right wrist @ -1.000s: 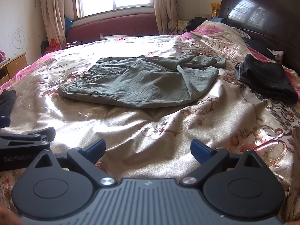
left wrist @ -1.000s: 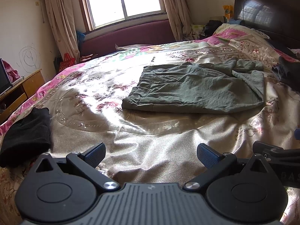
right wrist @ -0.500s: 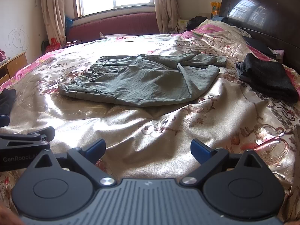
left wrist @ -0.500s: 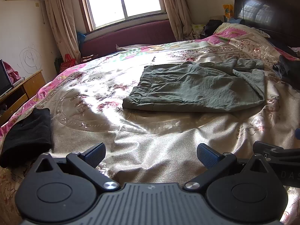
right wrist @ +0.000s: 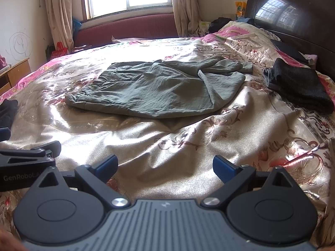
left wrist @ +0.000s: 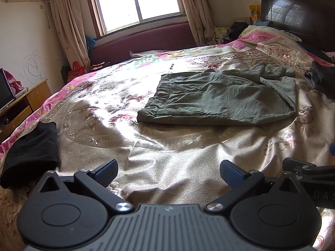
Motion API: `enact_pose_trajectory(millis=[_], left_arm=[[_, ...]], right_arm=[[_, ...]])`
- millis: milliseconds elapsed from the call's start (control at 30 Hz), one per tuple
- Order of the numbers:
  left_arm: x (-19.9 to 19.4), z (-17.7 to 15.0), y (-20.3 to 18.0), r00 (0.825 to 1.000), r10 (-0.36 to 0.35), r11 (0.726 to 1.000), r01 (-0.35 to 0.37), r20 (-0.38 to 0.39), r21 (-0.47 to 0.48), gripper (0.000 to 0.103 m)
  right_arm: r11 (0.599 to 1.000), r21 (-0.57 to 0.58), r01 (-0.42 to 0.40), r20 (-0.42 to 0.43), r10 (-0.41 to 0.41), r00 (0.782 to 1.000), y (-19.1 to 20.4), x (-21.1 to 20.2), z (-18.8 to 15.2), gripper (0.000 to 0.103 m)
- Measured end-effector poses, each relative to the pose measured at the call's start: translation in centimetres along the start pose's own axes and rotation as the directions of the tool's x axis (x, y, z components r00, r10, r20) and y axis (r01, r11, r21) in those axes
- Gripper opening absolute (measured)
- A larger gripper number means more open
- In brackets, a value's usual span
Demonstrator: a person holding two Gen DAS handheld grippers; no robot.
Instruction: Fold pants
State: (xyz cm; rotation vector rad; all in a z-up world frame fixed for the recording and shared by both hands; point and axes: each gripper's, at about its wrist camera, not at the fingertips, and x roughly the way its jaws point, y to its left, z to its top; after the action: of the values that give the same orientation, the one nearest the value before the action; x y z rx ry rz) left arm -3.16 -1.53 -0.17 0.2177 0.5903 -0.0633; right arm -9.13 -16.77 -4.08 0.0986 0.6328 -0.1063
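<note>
1. Black folded garment (left wrist: 31,152), left edge of the bedspread (left wrist: 171,163). Set well apart from the work area, likely a finished or waiting piece.
2. Left gripper (left wrist: 168,172), released, jaws spread wide with nothing between them. Hovers low over the near bedspread, short of the pants, apparently readied for a grab.
3. Green pants (left wrist: 219,100), mid-bed, already doubled over; waistband to the left, legs bunched at the right. Untouched by either gripper.
4. Right gripper (right wrist: 165,167), released, empty, just beside the left one, aimed at the pants (right wrist: 157,90).
5. Dark folded garment (right wrist: 299,85), right of the pants near the headboard (right wrist: 293,10).
6. Change against the earlier frames: pants sit slightly lower and nearer in both views; grippers appear to have edged forward. Jaws unchanged.
</note>
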Motion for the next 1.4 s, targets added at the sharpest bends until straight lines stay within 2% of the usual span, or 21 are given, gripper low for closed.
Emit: enact_pose_trajectory(millis=[933,1400], left_arm=[[0.3,0.1,-0.4,1.000,-0.001,1.000,0.001,0.004,0.007,0.103],[2.9,2.1,0.1,0.999,-0.033,0.999,0.033,0.023,0.003,0.103]], right_arm=[[1.000,0.013,-0.001,-0.016,0.002,1.000,-0.1,0.4,0.1,0.097],[1.000,0.012,0.005,-0.011,-0.004,1.000,0.2,2.3,2.4,0.097]])
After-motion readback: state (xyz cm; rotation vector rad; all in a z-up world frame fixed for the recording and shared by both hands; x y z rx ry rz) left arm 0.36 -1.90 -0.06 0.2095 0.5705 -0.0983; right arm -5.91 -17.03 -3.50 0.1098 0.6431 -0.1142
